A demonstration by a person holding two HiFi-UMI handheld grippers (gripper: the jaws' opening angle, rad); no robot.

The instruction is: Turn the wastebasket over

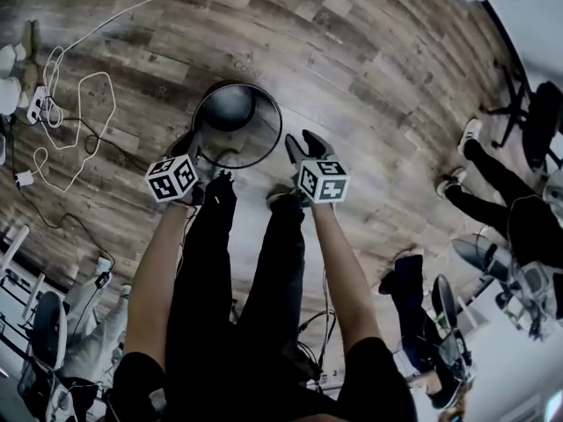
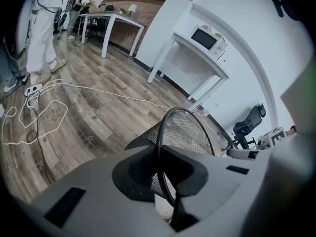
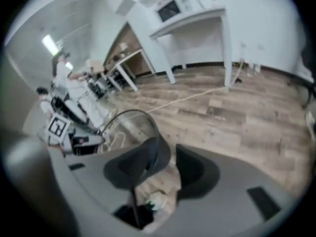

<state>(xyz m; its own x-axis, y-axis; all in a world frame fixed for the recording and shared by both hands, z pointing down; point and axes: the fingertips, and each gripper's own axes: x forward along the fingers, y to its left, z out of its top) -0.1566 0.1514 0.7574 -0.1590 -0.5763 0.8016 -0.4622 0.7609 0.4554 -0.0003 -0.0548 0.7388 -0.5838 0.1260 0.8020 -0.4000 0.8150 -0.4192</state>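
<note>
Operator kit as I log it from the remote desk: black short sleeves [image 1: 141, 372] and black trousers [image 1: 264, 297]. The left gripper [image 1: 195, 146] and right gripper [image 1: 305, 143] both have black jaws. Each carries a white marker cube printed with black square codes: left cube [image 1: 171, 178], right cube [image 1: 322, 181]. In the gripper views I note a matte grey housing [image 2: 89, 191], broad and rounded, with dark rectangular slots [image 2: 64, 206]. Black scooped pads [image 2: 136, 169] sit at its far end.

Cannot see the lower wall of the wastebasket [image 2: 190, 132] behind the left tongs [image 2: 164, 174]. Blurred in the right gripper view. Cut off by the head view's edge: a person [image 1: 506, 205].
</note>
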